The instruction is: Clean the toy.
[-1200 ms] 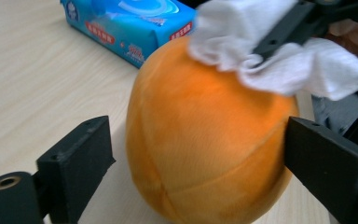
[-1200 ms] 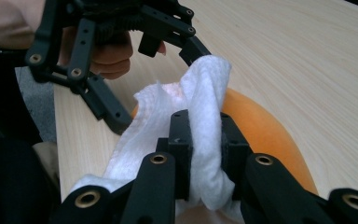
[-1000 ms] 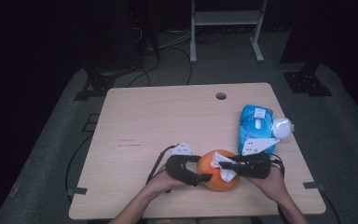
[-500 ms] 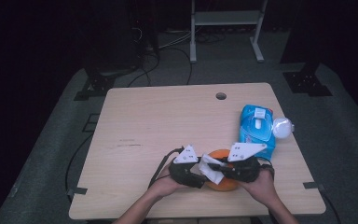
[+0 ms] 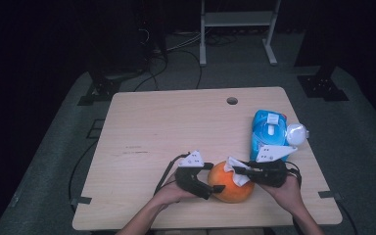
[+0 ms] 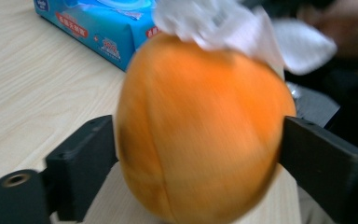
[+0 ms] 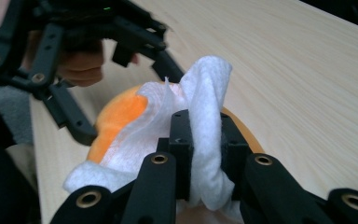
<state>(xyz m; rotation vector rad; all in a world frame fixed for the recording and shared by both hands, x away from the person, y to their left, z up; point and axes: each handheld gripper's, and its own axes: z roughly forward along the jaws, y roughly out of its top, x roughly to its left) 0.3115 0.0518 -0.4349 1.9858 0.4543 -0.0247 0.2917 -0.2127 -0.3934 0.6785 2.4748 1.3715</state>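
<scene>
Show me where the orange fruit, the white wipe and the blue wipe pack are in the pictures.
orange fruit (image 6: pixel 200 135): left gripper view, middle of its skin, between the two jaws.
white wipe (image 7: pixel 205 116): right gripper view, the fold pinched between the jaws.
blue wipe pack (image 5: pixel 269 134): high view, on its top face near the lid.

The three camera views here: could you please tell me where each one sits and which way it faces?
High view: above the person's side, looking forward and down at the table; forearms and both grippers show.
Left gripper view: on the left gripper, looking along its jaws at the orange ball.
Right gripper view: on the right gripper, its jaws clamping the white wipe.
All share ball and wipe.
</scene>
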